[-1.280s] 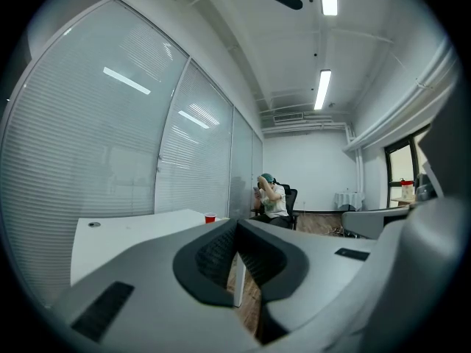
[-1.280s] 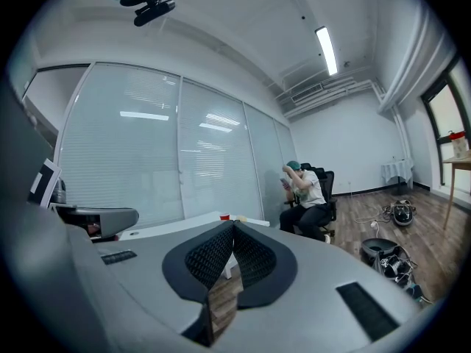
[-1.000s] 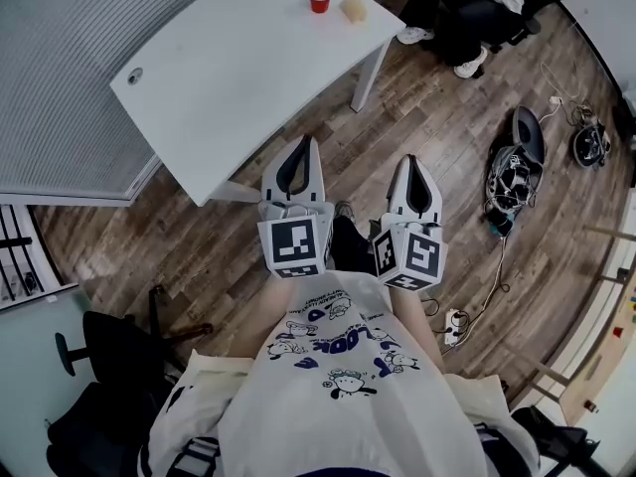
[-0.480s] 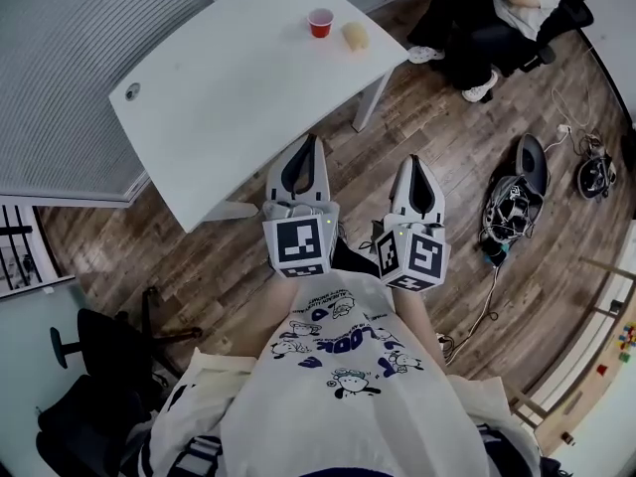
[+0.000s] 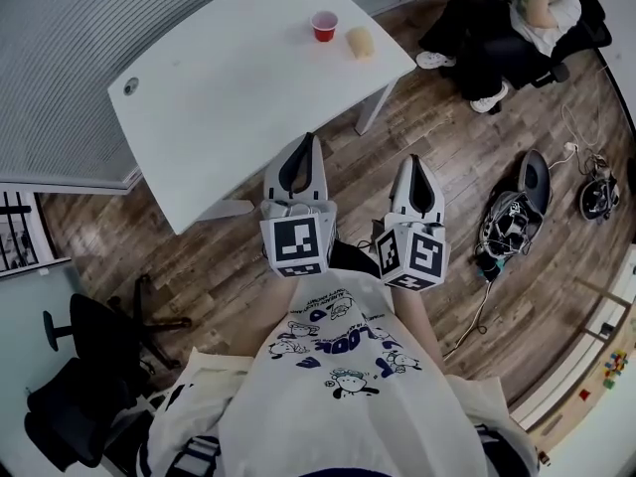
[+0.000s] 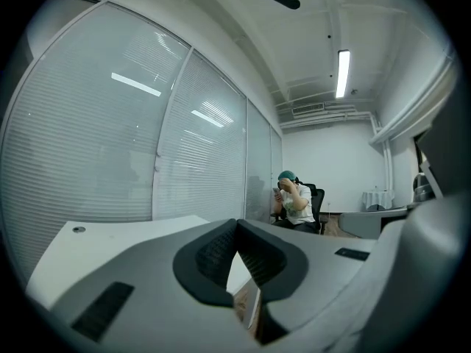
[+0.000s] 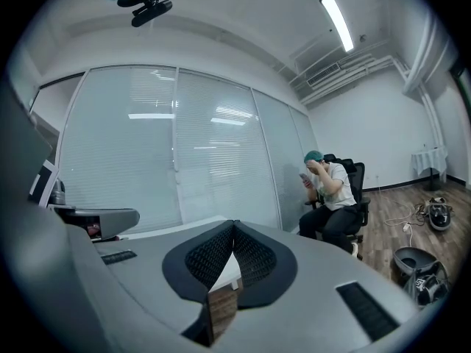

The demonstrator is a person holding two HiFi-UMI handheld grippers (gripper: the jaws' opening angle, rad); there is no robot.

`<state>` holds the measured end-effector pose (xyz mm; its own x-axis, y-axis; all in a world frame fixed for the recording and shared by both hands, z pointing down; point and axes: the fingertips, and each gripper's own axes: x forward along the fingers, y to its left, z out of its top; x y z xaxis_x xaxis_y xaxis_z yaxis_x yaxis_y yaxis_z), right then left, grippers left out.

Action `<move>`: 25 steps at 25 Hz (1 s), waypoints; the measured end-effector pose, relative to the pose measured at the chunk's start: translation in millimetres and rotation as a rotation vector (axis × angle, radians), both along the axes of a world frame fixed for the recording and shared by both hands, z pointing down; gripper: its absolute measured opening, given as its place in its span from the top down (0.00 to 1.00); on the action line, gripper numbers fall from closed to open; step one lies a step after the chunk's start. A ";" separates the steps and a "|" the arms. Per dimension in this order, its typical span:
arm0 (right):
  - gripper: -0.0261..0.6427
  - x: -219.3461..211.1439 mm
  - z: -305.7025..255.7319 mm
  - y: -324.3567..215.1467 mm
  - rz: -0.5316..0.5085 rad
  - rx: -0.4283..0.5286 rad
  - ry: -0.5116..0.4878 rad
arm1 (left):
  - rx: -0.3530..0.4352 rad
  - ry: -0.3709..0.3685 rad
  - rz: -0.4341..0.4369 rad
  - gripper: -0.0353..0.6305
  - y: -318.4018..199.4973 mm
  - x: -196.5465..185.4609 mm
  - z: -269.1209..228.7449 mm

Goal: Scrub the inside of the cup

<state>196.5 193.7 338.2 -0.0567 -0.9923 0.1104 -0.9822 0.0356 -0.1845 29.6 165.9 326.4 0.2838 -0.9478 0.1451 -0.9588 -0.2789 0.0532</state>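
At the far end of the white table (image 5: pixel 199 117): small red plastic cup (image 5: pixel 324 25), upright, yellow sponge (image 5: pixel 360 42) just beside it. Left gripper (image 5: pixel 309 142) and right gripper (image 5: pixel 415 160) well short of both, fingers closed, empty. Left gripper judged nearer.

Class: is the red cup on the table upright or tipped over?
Upright: the red cup stands on the table with its round open mouth facing up.

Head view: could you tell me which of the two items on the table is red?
The cup is red. It stands just left of the other item, a pale yellow sponge.
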 end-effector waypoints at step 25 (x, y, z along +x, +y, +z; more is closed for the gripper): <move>0.96 -11.6 27.4 -121.2 -0.019 -0.061 -0.030 | -0.059 -0.008 -0.049 0.90 -113.4 -21.5 24.5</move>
